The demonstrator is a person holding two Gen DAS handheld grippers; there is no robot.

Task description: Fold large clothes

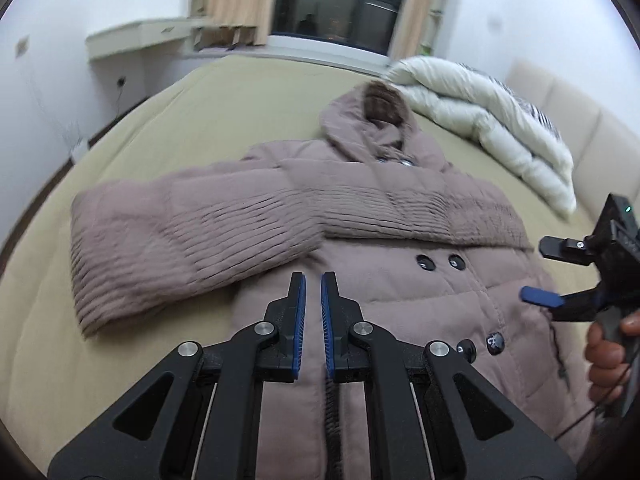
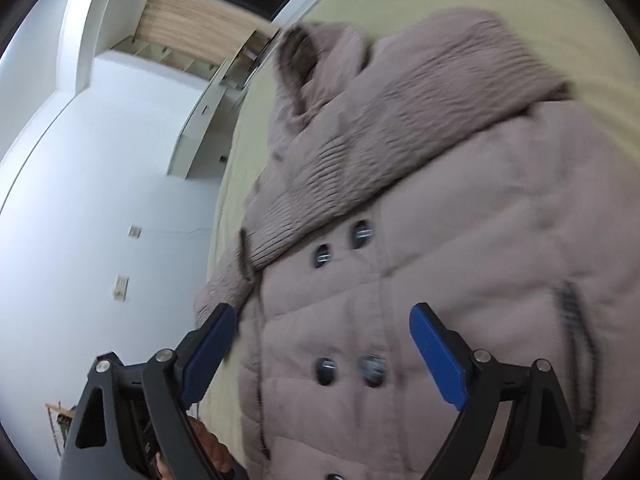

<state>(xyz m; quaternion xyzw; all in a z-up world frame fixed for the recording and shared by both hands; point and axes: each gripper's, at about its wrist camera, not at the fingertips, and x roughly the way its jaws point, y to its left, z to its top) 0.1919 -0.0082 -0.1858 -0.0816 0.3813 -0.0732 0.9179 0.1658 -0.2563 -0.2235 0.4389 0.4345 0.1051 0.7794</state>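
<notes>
Item: padded coat (image 1: 400,216), dusty mauve, hooded, double row of dark buttons (image 1: 440,262). Lies front-up and flat on the bed (image 1: 200,120), which has a tan cover. Hood (image 1: 372,120) points toward the dark window (image 1: 340,0) beyond the bed. One ribbed sleeve (image 1: 192,236) is folded across the chest of the coat, its cuff overhanging the coat's edge onto the bed cover.

Item: cream duvet (image 1: 480,120), bundled on the bed beside the coat's hood, near the padded headboard (image 1: 580,128).

Item: left gripper (image 1: 313,280), black with blue pads. Fingers nearly together with a thin slit between them, nothing held; poised over the lower front of the coat.

Item: right gripper (image 2: 322,316), same make. Fingers spread wide, nothing between them; hovers over the coat's button front, no contact visible. A hand (image 1: 608,352) grips its handle at the coat's side.

Item: white shelf (image 1: 140,36), on the wall past the bed.
</notes>
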